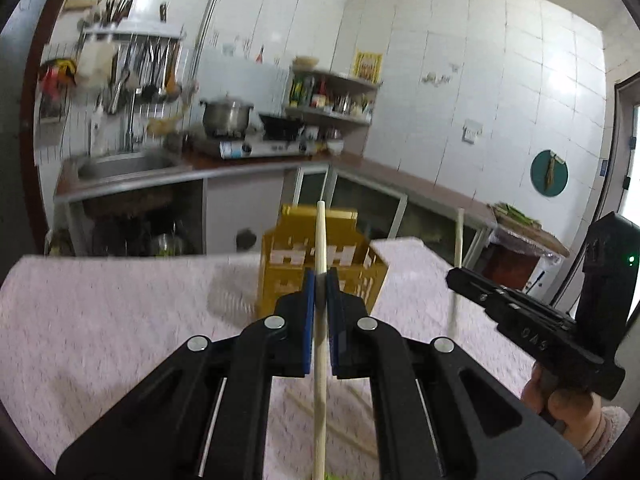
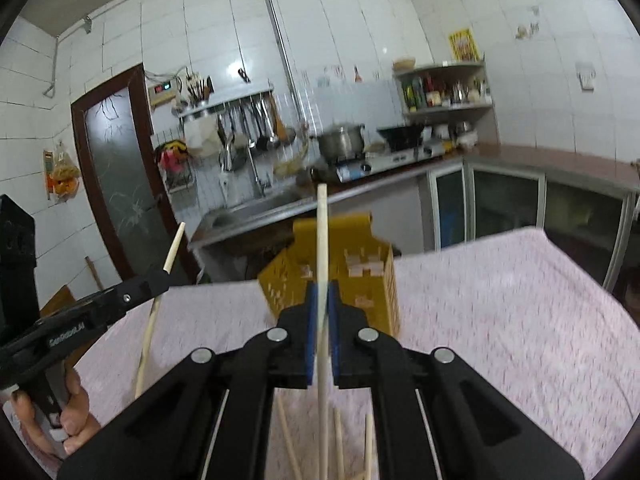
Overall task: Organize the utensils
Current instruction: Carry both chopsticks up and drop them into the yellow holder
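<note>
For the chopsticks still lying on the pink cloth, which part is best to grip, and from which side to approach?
Probably grip one loose chopstick near its middle, coming down from above with the jaws across its thin shaft. They lie flat on the cloth, close together, so take one at the edge of the bunch. Both hand-held grippers already hold a stick.

Chopsticks point(image 1: 320, 344) point(image 2: 322, 280): pale bare wood, smooth, matt. Holder point(image 1: 320, 256): yellow plastic, slight sheen, perforated walls. Cloth point(image 1: 120, 320) on table: pink, textured weave, matt. Left gripper point(image 1: 320, 284) & right gripper point(image 2: 321, 300): matt black plastic w/ shiny metal pins, blue pads point(image 1: 307, 320). Pot point(image 1: 226, 116): polished metal. Wall tiles point(image 1: 480, 80): white, glossy. Sink point(image 1: 120, 164): dull steel.
</note>
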A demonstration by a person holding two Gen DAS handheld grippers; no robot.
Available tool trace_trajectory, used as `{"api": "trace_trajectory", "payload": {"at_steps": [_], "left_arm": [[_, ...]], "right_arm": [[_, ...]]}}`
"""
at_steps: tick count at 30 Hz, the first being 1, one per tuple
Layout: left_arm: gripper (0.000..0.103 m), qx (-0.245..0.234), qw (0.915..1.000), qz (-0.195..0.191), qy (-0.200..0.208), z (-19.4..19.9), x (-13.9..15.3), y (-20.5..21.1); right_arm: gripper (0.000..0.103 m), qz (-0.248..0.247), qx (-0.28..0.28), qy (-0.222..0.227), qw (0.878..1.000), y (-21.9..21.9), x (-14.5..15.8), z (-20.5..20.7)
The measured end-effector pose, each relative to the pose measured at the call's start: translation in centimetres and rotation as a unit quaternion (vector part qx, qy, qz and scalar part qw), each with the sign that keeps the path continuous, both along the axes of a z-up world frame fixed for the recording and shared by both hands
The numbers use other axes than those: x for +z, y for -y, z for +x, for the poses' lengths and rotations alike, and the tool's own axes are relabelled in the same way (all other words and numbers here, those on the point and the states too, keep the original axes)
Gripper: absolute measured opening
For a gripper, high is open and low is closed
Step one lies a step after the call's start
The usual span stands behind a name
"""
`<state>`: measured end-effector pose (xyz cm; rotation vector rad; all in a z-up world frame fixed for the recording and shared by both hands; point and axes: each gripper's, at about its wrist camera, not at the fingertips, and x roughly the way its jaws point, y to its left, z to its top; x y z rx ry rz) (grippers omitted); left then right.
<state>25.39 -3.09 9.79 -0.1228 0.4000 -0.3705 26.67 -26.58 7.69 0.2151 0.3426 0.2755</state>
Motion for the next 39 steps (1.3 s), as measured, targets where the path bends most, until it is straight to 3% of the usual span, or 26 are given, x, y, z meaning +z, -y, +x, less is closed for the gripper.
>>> {"api": "trace_trajectory", "payload": {"at_steps": [4,10,18,25,28,34,39], "left_arm": [[0.004,0.004,0.9993,-0.006,0.036,1.0,1.4,0.3],[0.004,0.007,0.9979,-0.028,0.058,4.3,2.9,0.6],[0.004,-0.003,0.9953,-0.046,0.085,7.7,5.1,1.3],[0.004,-0.004,0.9845,-0.05,0.168,8.6,8.8,2.4],[0.004,-0.003,0.9803,-0.041,0.193,8.8,8.9,2.9],[0.004,-0.002,0.9856,-0.032,0.166,11.1,6.8,3.1],[0.004,-0.011,0.9854,-0.025,0.168,13.4,6.1,3.3]], "right_arm": [[0.006,-0.007,-0.013,0.018,1.0,0.0,1.2,1.2],[0.006,-0.02,-0.028,0.035,0.999,0.1,3.2,3.1],[0.006,-0.003,-0.031,0.042,0.999,2.0,5.8,5.3],[0.006,0.002,-0.044,0.066,0.997,3.5,9.9,6.2],[0.006,0.0,-0.045,0.064,0.997,3.5,10.3,7.0],[0.006,-0.014,-0.045,0.054,0.997,2.6,8.7,8.3],[0.006,-0.025,-0.048,0.049,0.997,2.3,7.5,9.3]]}}
